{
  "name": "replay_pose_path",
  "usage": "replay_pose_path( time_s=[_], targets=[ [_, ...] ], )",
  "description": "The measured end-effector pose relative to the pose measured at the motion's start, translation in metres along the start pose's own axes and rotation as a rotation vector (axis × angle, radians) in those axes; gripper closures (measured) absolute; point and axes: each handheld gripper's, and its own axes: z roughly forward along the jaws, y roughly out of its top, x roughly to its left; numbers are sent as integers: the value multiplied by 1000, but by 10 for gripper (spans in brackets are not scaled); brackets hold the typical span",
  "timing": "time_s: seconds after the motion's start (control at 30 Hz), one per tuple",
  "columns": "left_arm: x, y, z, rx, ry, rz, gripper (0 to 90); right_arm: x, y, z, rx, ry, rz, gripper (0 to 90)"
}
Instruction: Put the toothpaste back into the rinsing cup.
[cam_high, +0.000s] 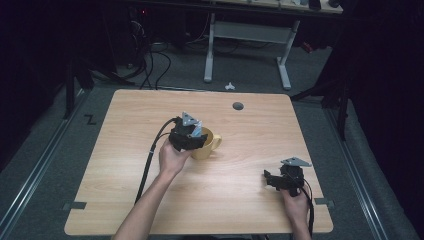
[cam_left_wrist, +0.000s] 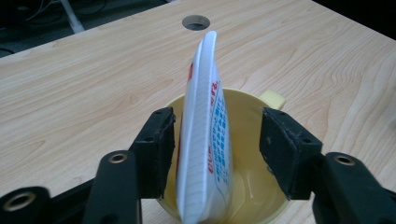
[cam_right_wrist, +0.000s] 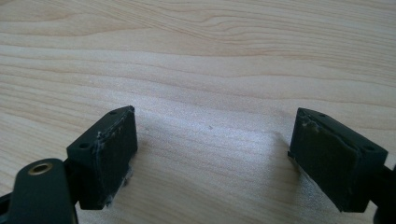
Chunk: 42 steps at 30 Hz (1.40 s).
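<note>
Grippers first: at the near right of the desk (cam_high: 125, 200) we hold the right gripper (cam_right_wrist: 212, 154) low over bare wood, released, its jaws wide apart. Farther off, left of centre, our left gripper (cam_left_wrist: 217, 144) stands released around a white tube (cam_left_wrist: 205, 135), which stands on end in the yellow mug (cam_left_wrist: 243, 196); one pad lies just beside it, the other apart.

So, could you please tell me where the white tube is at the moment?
The white tube stands upright inside the yellow mug, left of the table's centre in the high view, between the open jaws of the left tool.
</note>
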Motion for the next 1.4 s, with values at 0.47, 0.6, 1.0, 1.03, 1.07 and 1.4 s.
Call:
replay_pose_path(
  time_s=[0.47, 0.6, 1.0, 1.03, 1.07, 1.4],
  targets=[
    [4, 1, -17, -30, 13, -8, 305, 0, 0, 0, 0, 0, 0, 148],
    [6, 0, -22, -30, 8, -14, 298, 0, 0, 0, 0, 0, 0, 148],
    [14, -10, -37, -64, 4, -41, 295, 0, 0, 0, 0, 0, 0, 148],
    [15, -11, -39, -67, 4, -47, 295, 0, 0, 0, 0, 0, 0, 148],
    [16, -11, -40, -64, 4, -47, 294, 0, 0, 0, 0, 0, 0, 148],
    [18, -13, -52, -78, 4, -49, 292, 0, 0, 0, 0, 0, 0, 148]
  ],
)
